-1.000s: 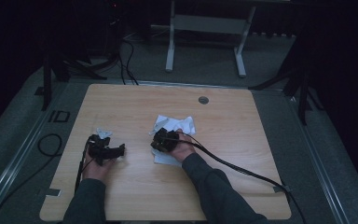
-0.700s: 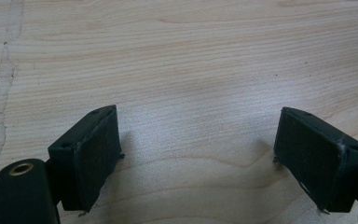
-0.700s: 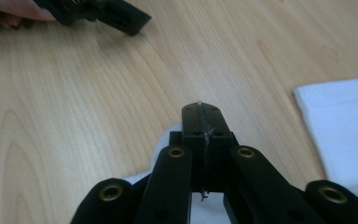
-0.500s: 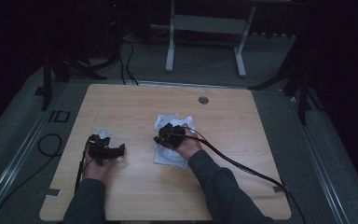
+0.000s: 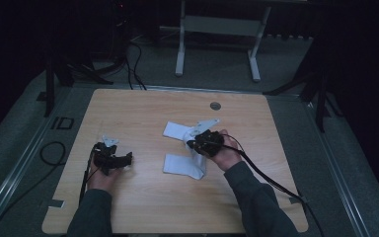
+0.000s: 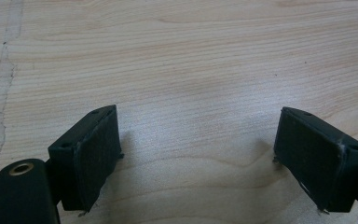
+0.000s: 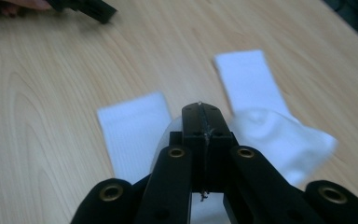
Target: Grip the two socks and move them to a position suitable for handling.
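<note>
A pale wooden table (image 5: 143,207) with rounded corners stands on grey carpet in a dim room. A small round grommet (image 5: 215,105) is set near its far edge at about 12 o'clock. Beyond the table, a pale metal frame (image 5: 217,34) rises at 12 o'clock, dark cables (image 5: 133,59) loop over the floor at 11 o'clock, and a cable coil (image 5: 54,153) lies at 9 o'clock beside the table. There are no containers on the table.

A white sock (image 5: 183,164) lies a little right of the table's centre, folded so that its two flat ends point toward 9 o'clock, one nearer the person and one farther off. In the right gripper view the two flat ends (image 7: 135,130) spread on the wood to either side of the jaws, and the bunched middle lifts toward them.

The right gripper (image 5: 193,144), at about 3 o'clock from the table's centre, has its jaws pressed fully together, pinching the sock's folded middle; the cloth hangs from it. Its cable (image 5: 271,180) trails toward 4 o'clock.

The left gripper (image 5: 128,159) rests low at about 8 o'clock, well apart from the sock. Its jaws stand wide apart with bare wood between them, and its pads (image 6: 98,158) hold nothing.
</note>
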`<state>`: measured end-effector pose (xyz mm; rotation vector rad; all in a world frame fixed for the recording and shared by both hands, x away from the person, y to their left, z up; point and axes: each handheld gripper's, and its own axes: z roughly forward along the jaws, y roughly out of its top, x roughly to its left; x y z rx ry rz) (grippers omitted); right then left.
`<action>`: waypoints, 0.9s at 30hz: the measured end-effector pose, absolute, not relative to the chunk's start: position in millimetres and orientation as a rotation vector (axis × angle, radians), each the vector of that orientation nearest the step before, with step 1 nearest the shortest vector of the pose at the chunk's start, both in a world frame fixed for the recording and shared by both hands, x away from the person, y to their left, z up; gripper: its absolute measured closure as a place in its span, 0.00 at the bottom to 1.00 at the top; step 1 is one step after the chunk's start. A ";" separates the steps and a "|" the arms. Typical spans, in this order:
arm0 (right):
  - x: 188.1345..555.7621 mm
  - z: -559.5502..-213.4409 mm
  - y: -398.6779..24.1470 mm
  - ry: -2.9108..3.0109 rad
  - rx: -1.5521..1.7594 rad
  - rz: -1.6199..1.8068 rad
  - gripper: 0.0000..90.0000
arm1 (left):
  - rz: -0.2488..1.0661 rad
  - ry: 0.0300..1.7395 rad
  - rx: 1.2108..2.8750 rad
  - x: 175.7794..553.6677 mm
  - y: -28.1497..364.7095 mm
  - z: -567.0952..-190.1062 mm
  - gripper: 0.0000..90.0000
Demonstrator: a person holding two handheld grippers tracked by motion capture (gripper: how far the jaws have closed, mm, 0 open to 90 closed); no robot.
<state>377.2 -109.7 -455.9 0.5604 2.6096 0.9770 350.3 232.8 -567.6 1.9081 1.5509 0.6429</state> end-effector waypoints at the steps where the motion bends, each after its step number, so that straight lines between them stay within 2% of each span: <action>1: 376.2 -455.1 -116.3 2.601 0.572 0.975 1.00 | 0.643 1.551 1.907 350.4 232.8 -567.7 0.16; 8: 374.0 -463.7 -154.0 2.574 0.670 0.938 1.00 | 0.643 1.550 1.907 350.4 232.7 -567.8 0.16; 12: 376.5 -480.0 -178.9 2.566 0.750 0.862 0.99 | 0.647 1.549 1.906 350.4 232.6 -567.9 0.16; 14: 377.7 -486.7 -189.8 2.558 0.775 0.814 0.97 | 0.645 1.550 1.906 350.4 232.6 -567.9 0.16; 15: 377.3 -488.2 -198.6 2.518 0.796 0.764 0.88 | 0.645 1.550 1.906 350.4 232.6 -567.9 0.16; 17: 376.3 -484.0 -205.4 2.481 0.807 0.756 0.83 | 0.645 1.550 1.906 350.4 232.6 -567.9 0.16; 21: 375.2 -475.1 -212.0 2.449 0.816 0.795 0.82 | 0.645 1.550 1.905 350.4 232.6 -567.9 0.16; 23: 373.9 -479.1 -210.4 2.471 0.812 0.796 0.83 | 0.645 1.550 1.906 350.4 232.6 -567.9 0.16; 27: 370.7 -500.8 -203.5 2.552 0.803 0.775 0.96 | 0.645 1.549 1.906 350.4 232.6 -567.9 0.16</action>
